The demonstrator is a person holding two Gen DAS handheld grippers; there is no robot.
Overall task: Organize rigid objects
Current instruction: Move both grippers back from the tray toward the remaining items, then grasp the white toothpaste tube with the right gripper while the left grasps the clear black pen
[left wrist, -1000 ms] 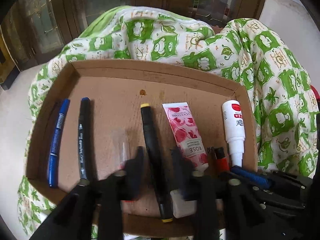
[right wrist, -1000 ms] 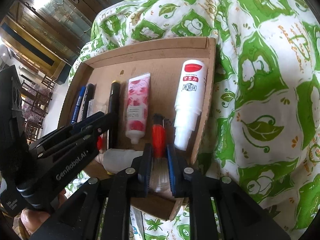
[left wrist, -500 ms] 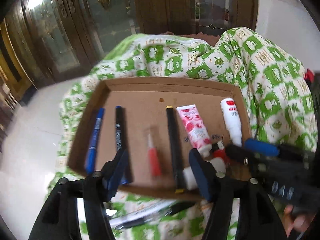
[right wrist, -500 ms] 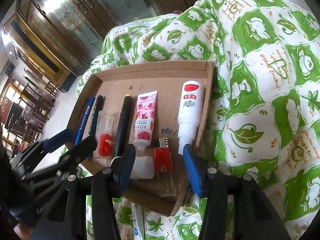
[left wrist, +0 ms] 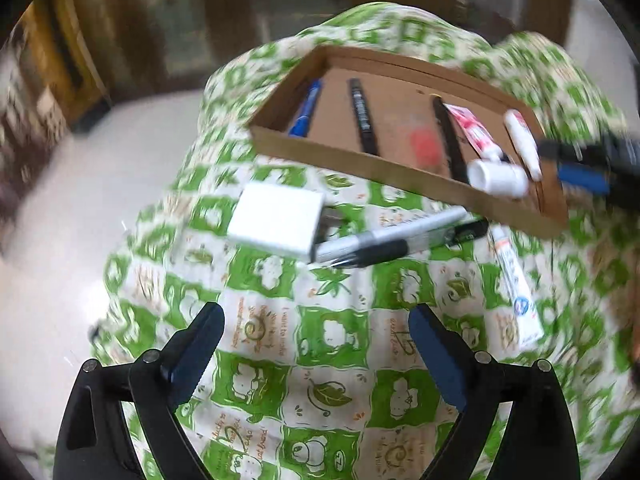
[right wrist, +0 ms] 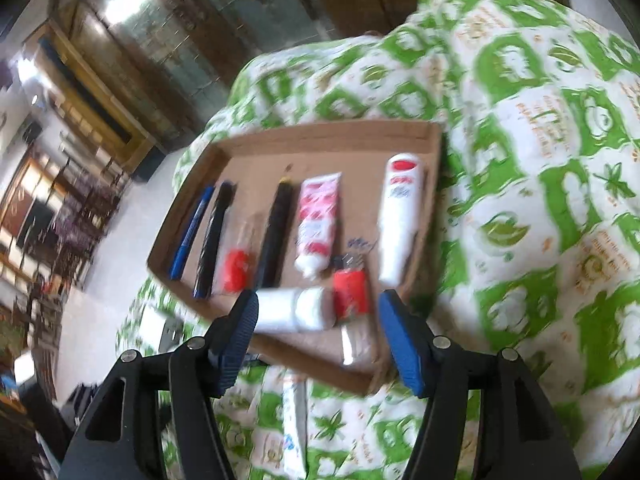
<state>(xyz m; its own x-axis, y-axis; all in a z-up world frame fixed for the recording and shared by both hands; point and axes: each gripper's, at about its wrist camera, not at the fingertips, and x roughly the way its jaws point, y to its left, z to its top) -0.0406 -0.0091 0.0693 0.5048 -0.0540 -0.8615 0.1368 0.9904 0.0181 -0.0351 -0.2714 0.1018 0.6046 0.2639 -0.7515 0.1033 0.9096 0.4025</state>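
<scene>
Cardboard tray (right wrist: 432, 184): pens, pink tube (right wrist: 318, 220), white bottles, red lighter (right wrist: 351, 292) lying flat, roughly parallel. Outside, near its edge: white box (left wrist: 276, 220), markers (left wrist: 392, 240), possibly a toothpaste tube (left wrist: 516, 280)

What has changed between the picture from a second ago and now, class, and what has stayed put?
The right gripper let go of the red lighter, its jaws just opening, and drew back. The left gripper, jaws also opening, empty, left the cardboard tray for the cloth, facing the white charger and pens. The tray's other items kept their places.
</scene>
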